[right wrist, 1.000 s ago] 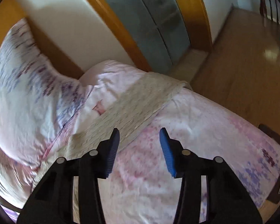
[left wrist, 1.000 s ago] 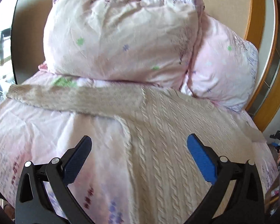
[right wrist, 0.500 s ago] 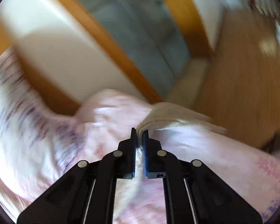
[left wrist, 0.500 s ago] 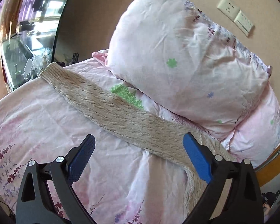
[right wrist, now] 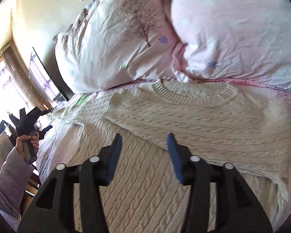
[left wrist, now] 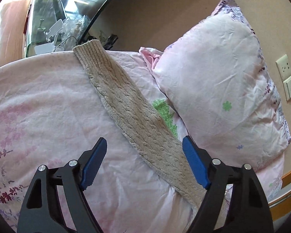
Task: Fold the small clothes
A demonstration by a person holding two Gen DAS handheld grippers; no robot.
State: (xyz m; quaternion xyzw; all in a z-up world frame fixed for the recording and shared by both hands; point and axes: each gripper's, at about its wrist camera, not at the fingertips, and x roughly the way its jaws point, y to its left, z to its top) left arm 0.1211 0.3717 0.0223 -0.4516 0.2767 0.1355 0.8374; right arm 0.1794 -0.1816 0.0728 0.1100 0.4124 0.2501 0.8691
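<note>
Sweater (right wrist: 184,120) — cream, cable-knit, ribbed cuff — on crinkled bedding (left wrist: 38,101).

The left gripper (left wrist: 144,151) points forward and downward, its blue-padded jaws set wide apart and closing, the pads clear of any grip. From the right wrist view the left hand (right wrist: 27,141) shows at the far left, fingers wrapped around the gripper's handle, a pale purple sleeve (right wrist: 9,178) covering the forearm. The right gripper (right wrist: 144,147) also tilts downward, its jaws parted and opening, with nothing pinched between the blue pads.
</note>
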